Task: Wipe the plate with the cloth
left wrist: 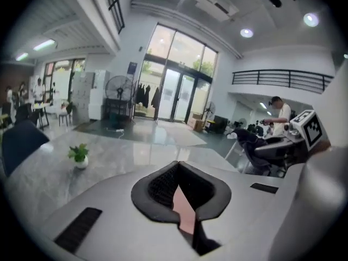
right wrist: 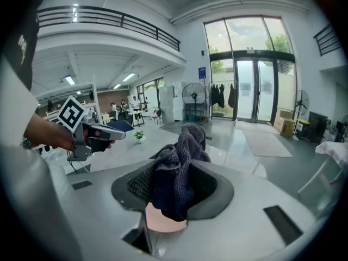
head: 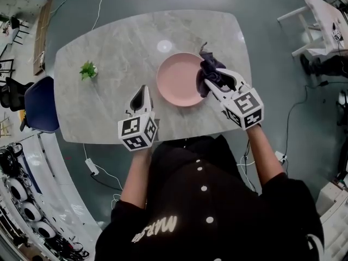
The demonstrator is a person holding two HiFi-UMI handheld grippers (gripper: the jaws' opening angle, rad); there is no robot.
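Note:
A pink plate [head: 179, 80] lies on the marble table [head: 109, 53], right of its middle. My right gripper [head: 208, 81] hangs over the plate's right rim, shut on a dark purple cloth [head: 209, 69]. In the right gripper view the cloth [right wrist: 176, 173] bulges up between the black pads, with a bit of the plate [right wrist: 163, 222] below. My left gripper [head: 141, 91] is raised left of the plate, jaws shut and empty. In the left gripper view its pads [left wrist: 157, 186] meet, and a strip of the plate [left wrist: 184, 208] shows through the gap behind them.
A small green plant in a white pot [head: 88, 70] stands on the table's left part. A blue chair [head: 41, 105] is at the table's left end. White chairs [head: 315, 20] and cables lie on the floor to the right.

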